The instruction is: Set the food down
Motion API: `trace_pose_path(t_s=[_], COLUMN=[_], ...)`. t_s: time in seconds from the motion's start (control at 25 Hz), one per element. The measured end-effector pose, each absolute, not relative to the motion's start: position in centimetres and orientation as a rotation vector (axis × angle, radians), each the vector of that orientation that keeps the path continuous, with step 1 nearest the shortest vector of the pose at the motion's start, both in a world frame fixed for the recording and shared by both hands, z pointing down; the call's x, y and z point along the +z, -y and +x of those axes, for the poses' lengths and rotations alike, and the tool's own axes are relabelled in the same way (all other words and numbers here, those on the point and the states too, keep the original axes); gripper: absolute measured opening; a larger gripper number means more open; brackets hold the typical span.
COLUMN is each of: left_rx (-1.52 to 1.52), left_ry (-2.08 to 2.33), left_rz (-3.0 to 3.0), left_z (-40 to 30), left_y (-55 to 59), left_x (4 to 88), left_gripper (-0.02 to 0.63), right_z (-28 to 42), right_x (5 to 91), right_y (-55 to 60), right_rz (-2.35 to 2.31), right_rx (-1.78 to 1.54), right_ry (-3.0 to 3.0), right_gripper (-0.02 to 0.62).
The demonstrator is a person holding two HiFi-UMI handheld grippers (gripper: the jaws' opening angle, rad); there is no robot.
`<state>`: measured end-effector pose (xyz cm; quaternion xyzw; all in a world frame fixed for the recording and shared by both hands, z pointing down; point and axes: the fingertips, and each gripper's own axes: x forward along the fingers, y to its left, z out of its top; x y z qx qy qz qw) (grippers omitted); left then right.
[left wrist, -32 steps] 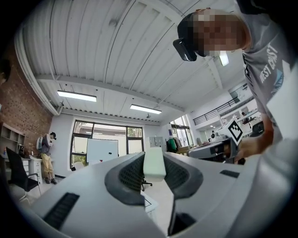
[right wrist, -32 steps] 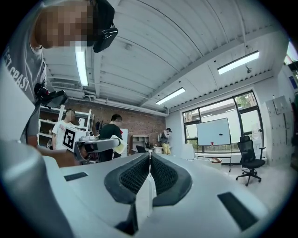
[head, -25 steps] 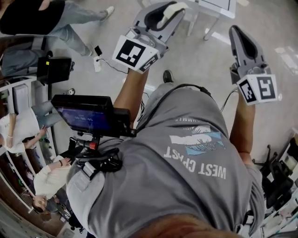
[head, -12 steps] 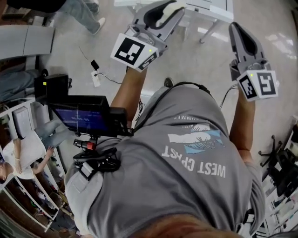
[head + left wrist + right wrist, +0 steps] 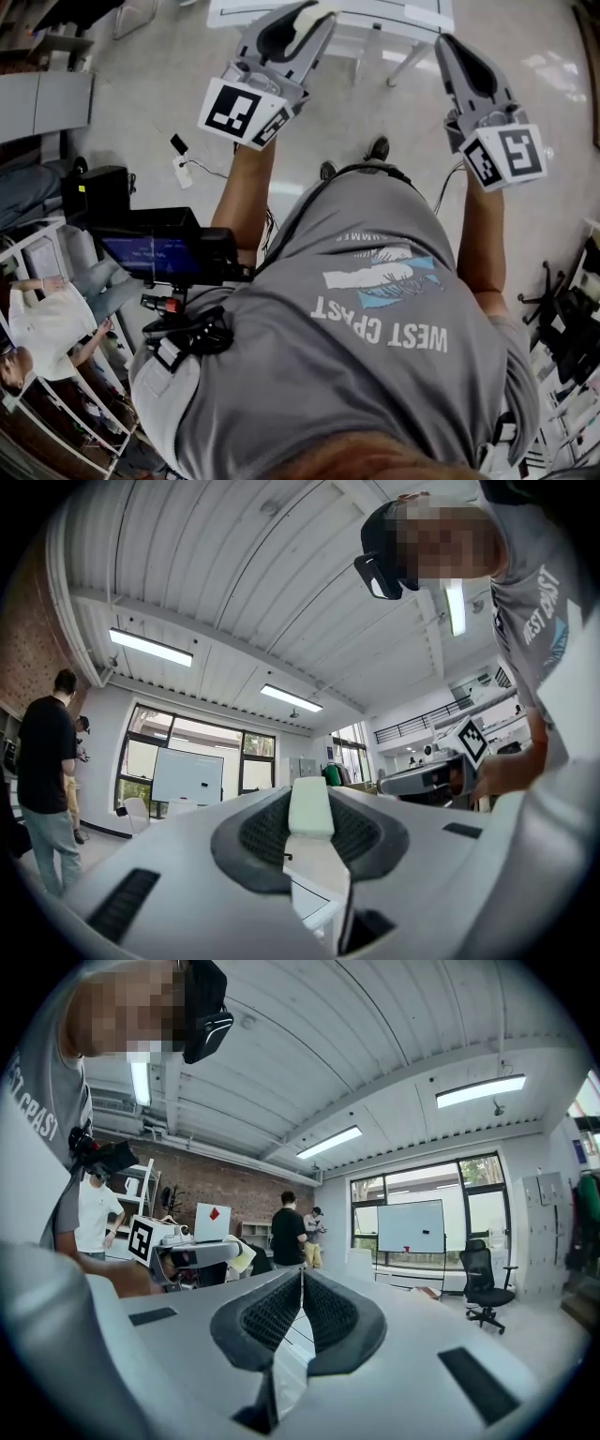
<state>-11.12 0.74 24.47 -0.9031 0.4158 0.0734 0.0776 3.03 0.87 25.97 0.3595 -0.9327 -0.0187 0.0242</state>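
The left gripper (image 5: 296,26) had its 2 jaws closed on the food (image 5: 310,807), a pale, cream-white bar pinched between the ribbed dark pads. The bar's long axis ran along the jaws, from the throat out toward the tips, so it pointed straight ahead of the gripper toward the windows. Its flat top face was turned up. In the head view its pale end showed right at the jaw tips. In the right gripper view the same pale piece stuck out of the front of the left gripper, off to the left of the right gripper's jaws.

The right gripper (image 5: 302,1282) had its 2 jaws pressed together, the pads meeting along 1 thin line with nothing between them.

Both grippers were held up in front of the person's grey shirt (image 5: 375,319), side by side and apart, each pointing away from the body. Just ahead of and below both sets of jaw tips stood a white table (image 5: 394,13); what lay on it could not be made out. Beyond the left jaws, to their left, hung a whiteboard (image 5: 187,775). A black office chair (image 5: 484,1277) stood beyond the right jaws, to their right.
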Motion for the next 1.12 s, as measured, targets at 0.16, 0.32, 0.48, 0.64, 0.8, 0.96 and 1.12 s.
trace_pose_path(t_s=[0.16,0.32,0.48,0.64,0.8,0.96,1.12], left_rx=[0.178,0.169,0.138,0.103,0.084,0.068,0.045], left_ry=[-1.283,-1.334,-1.369,-1.415,-1.444,-1.451,-1.442], left_rz=[-2.693,-2.671,-2.665,-2.662,-2.642,-2.65,-2.674], left_z=[-10.9,-9.4,-6.6,-3.7,-2.4,-1.9,-3.2], left_y=[0.5,4.2,8.5,12.4,14.3,15.7,16.4], left_x=[23.9,23.3,24.4,26.8,25.9,24.2,27.5], left_gripper=[0.103,0.103,0.103,0.103,0.103,0.103,0.103], right_z=[2.9,4.1,6.2,8.9,10.1,10.3,8.9], right_x=[25.5,24.8,25.8,28.2,27.4,25.9,29.5], right_y=[1.0,5.0,9.4,13.4,15.7,17.4,17.8], right_rz=[1.067,1.013,0.964,0.918,0.885,0.878,0.888], right_rx=[-0.042,-0.037,-0.016,0.018,0.02,0.046,0.087], right_ry=[2.913,2.939,2.962,2.978,2.992,2.987,2.978], right_gripper=[0.009,0.009,0.009,0.009,0.009,0.009,0.009])
